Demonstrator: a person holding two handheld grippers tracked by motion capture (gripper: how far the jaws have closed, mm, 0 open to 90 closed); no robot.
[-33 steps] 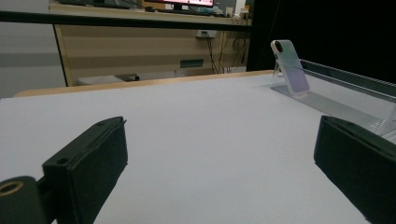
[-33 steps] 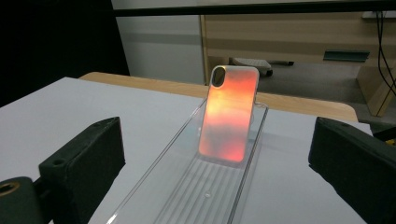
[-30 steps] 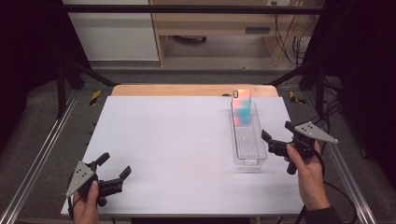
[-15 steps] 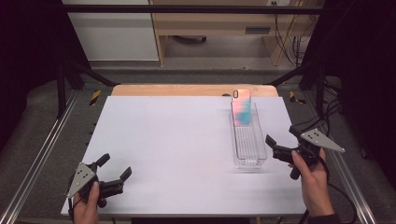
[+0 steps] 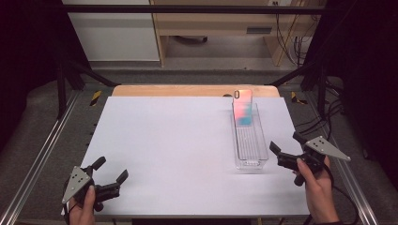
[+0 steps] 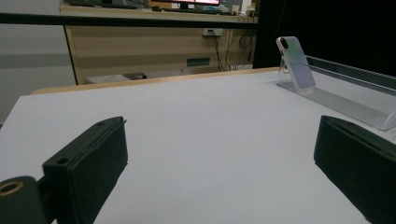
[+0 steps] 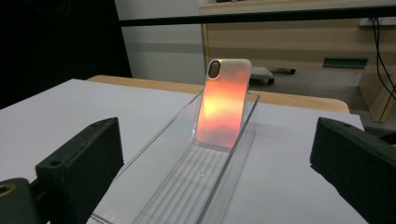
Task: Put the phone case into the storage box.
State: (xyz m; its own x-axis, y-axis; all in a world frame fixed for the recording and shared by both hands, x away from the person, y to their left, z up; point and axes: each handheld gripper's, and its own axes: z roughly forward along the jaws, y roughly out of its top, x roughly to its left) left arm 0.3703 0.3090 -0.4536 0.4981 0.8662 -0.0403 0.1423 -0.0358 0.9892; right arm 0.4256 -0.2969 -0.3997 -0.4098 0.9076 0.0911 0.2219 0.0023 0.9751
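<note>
— Where did we see the iridescent pink-and-teal phone case point(image 5: 243, 107)?

— Propped upright at the far end of the long clear plastic tray point(image 5: 248, 147), near the white desk's point(image 5: 178, 140) right edge.

— And the tools?

— We found the right gripper point(image 5: 283, 146) just beside the tray's near end, jaws spread, empty. The left gripper point(image 5: 111, 169) sat at the near-left corner, likewise released.

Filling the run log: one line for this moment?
left tool: open, idle | right tool: open, beside clear tray | phone: leaning upright in tray
</note>
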